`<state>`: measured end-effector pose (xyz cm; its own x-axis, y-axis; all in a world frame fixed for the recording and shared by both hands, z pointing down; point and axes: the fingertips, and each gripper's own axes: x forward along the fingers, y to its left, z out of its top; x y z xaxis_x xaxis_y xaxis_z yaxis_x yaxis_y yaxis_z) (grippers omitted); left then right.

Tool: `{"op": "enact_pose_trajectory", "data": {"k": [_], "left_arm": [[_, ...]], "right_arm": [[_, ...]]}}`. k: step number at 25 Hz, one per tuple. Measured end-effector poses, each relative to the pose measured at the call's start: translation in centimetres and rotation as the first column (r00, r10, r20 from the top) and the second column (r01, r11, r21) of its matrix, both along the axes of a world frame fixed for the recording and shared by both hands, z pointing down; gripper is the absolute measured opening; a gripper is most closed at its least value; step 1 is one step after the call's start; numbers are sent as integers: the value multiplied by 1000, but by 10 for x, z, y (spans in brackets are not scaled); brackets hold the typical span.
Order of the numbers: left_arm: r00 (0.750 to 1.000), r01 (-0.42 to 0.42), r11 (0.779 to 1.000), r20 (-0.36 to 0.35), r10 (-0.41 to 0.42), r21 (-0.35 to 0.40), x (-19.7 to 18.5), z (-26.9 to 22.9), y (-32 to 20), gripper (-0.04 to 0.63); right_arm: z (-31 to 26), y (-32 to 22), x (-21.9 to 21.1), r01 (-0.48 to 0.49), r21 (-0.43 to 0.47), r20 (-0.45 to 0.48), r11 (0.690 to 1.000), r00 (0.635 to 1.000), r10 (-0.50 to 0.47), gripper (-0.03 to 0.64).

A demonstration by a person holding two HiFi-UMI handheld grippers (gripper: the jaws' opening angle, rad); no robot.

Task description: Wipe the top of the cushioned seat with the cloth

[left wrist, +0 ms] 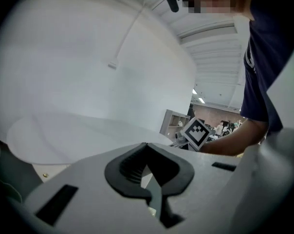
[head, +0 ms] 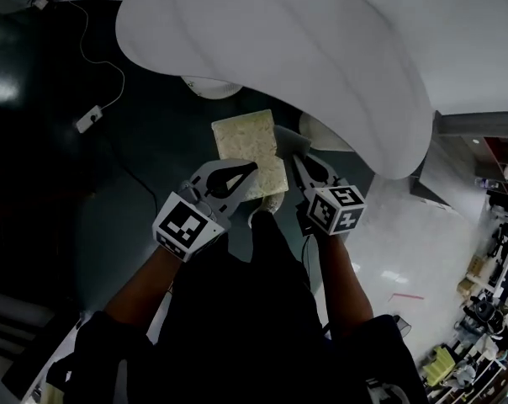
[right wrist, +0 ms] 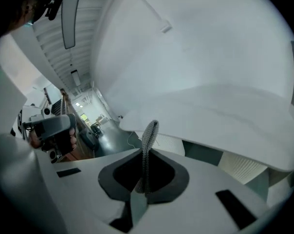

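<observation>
Right gripper [head: 294, 156]: one, pressed together on the cloth [head: 241, 141]. In the right gripper view a thin grey knitted edge [right wrist: 149, 135] stands upright between the dark pads.
Left gripper [head: 252, 169]: one, its pads meeting at the tips [left wrist: 147, 145]. A pale sliver shows in the gap behind them, and I cannot tell whether any cloth is nipped there. From above, its tip lies over the cloth's lower half.
Marker cubes: two, one on each gripper [head: 185, 225] [head: 336, 209]. The right one also shows in the left gripper view [left wrist: 198, 132].
Forearms: two, bare, running back from the grippers to a dark-clothed body.
Cloth, count: one.
Cloth, look: roughly square, cream to pale yellow, with a nubbly surface. It is spread nearly flat, and its right corner is turned up grey beside the right gripper.
Cloth, place: held in the air between the two grippers, in front of the person. It is over the dark floor [head: 52, 141], just at the lower edge of the seat as seen from above. Whether it touches the seat I cannot tell.
Cushioned seat [head: 321, 49]: one, large, white, smooth and rounded. It fills the top of the head view and looms over both gripper views [left wrist: 88, 82] [right wrist: 210, 57].
Pale round shapes under the seat's edge: two, one left of the cloth [head: 210, 86] and one right of it [head: 325, 135].
Cable [head: 103, 57]: one, thin and white, trailing over the floor to a small white block [head: 87, 119], well apart from the cloth.
</observation>
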<state>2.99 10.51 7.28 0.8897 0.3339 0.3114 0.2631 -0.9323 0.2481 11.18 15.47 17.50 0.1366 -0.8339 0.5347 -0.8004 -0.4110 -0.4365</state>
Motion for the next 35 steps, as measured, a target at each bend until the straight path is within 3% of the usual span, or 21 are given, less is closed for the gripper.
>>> {"op": "enact_pose_trajectory", "data": {"k": [7,14,27,35], "left_arm": [[995,36,998,-99,-32,46,-39,-78,-18,6],[981,25,994,-192,-4,108,-51,-132,-26,6],[961,40,987,-277,5,158,-48,-183,-56,6],[961,66,987,-276,-23,148,-41,-179,-67,6]], "right_arm": [[-121,-19,-37,56,134,-133,989,990,-38,32],[-197,-26,-66,106,226,-221,968,974,-55,32],[-282,-41,-79,156,339,-304,928,952,-49,32],[-285,-48,-75,177,325,-312,929,947,-71,32]]}}
